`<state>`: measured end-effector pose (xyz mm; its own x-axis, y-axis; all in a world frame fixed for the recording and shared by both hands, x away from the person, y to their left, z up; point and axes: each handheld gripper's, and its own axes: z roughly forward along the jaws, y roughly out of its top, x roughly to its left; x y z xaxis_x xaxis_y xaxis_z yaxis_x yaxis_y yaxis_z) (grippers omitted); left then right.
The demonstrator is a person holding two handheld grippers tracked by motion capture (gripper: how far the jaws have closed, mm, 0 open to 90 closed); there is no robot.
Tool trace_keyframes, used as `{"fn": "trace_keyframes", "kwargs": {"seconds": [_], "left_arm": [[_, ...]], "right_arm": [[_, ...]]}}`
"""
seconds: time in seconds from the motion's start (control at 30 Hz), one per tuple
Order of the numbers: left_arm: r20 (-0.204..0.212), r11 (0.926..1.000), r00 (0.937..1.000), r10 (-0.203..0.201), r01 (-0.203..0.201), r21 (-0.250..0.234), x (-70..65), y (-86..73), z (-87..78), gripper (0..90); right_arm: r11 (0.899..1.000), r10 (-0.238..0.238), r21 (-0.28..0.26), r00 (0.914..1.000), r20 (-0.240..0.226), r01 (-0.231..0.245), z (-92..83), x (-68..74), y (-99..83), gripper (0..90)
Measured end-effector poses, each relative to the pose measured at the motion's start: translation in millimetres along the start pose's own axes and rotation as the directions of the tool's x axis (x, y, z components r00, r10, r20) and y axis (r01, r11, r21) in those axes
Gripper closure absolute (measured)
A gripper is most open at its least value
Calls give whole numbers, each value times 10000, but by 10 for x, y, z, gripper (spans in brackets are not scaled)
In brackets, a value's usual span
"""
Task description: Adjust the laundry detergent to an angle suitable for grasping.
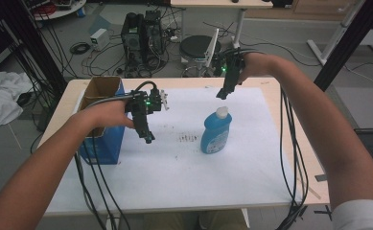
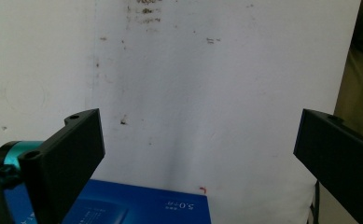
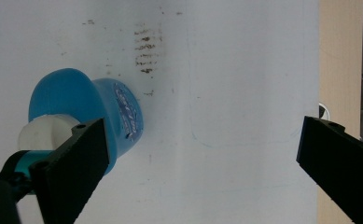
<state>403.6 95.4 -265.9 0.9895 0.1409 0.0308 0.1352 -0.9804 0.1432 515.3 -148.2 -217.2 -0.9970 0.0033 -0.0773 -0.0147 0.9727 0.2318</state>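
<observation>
hovering above the white-capped blue bottle [image 1: 216, 130], the right gripper [image 1: 222, 94] has its jaws spread wide and nothing between them. the bottle stands upright near the middle of the white sheet [image 1: 184, 163] that covers the table, with a patch of dark smudges [image 1: 188, 138] just to its left. from the right gripper's own camera the bottle [image 3: 83, 109] sits off toward one jaw, not centred in the gap, so i'd say the hand wants to slide across until the cap [image 3: 46, 132] lies midway between the pads, then come straight down and close on the body below the shoulder, where the plastic is wider and less likely to slip. squeezing the cap alone looks risky; the bottle could tip.

the left gripper [image 1: 148, 138] hangs over the sheet just beside the blue box [image 1: 102, 139], jaws also spread and empty. it looks well apart from the bottle, so it should leave the lift unhindered.
</observation>
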Motion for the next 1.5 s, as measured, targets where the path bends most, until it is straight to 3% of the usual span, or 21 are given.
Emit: {"fn": "trace_keyframes", "kwargs": {"seconds": [0.2, 0.33, 0.7, 0.73, 0.77, 0.83, 1.03, 1.07, 1.1, 1.17, 1.3, 1.37, 1.4, 1.5], "left_arm": [[-66, 9999, 10000, -6, 5, -140, -9, 20, -29, 18], [-117, 10000, 9999, 31, -31, 10, -30, 26, -37, 18], [-363, 9988, 9987, -360, 347, -356, -32, -23, -63, 17], [-364, 9992, 9989, -307, 298, -249, -22, -24, -66, 17], [-345, 9999, 9993, -138, 135, -90, -4, -24, -71, 18], [-351, 9999, 9992, -168, 168, 1, 5, -21, -66, 18], [-408, 9974, 9980, -480, 457, -555, 6, -9, -44, 17], [-440, 9971, 9977, -514, 488, -577, 2, -6, -30, 17], [-524, 9970, 9971, -553, 524, -562, -4, -2, -15, 17], [-533, 9965, 9966, -629, 597, -593, -16, 7, 14, 18], [-436, 9898, 9952, -881, 826, -1165, -35, 29, 77, 17], [-387, 9817, 9937, -1048, 972, -1639, -57, 83, 139, 17], [-387, 9817, 9937, -1048, 972, -1639, -57, 83, 139, 18], [-420, 9685, 9929, -1109, 985, -2285, -89, 174, 245, 18]], "right_arm": [[9998, 167, -67, 9999, 13, -167, -30, 31, -12, 16], [9998, 152, -162, 9999, 75, -150, -65, 43, -32, 16], [9996, 202, -188, 9997, 98, -200, -119, 62, -72, 16], [9996, 233, -156, 9997, 111, -231, -128, 62, -80, 16], [9985, 329, -451, 9994, 76, -325, -113, 67, -96, 16], [9991, 334, -281, 9994, 84, -331, -129, 66, -111, 16], [9993, 343, -147, 9994, 96, -341, -187, 87, -165, 16], [9983, 476, -343, 9988, 77, -473, -184, 98, -183, 16], [9992, 391, -110, 9992, 101, -390, -212, 95, -191, 16], [9988, 457, -156, 9989, 109, -455, -225, 102, -223, 16], [9987, 430, -270, 9989, 198, -425, -235, 96, -268, 16], [9983, 543, -205, 9984, 138, -541, -249, 107, -274, 16], [9990, 420, -179, 9990, 183, -416, -250, 100, -279, 16], [9987, 459, -232, 9987, 212, -454, -245, 99, -286, 16]]}}
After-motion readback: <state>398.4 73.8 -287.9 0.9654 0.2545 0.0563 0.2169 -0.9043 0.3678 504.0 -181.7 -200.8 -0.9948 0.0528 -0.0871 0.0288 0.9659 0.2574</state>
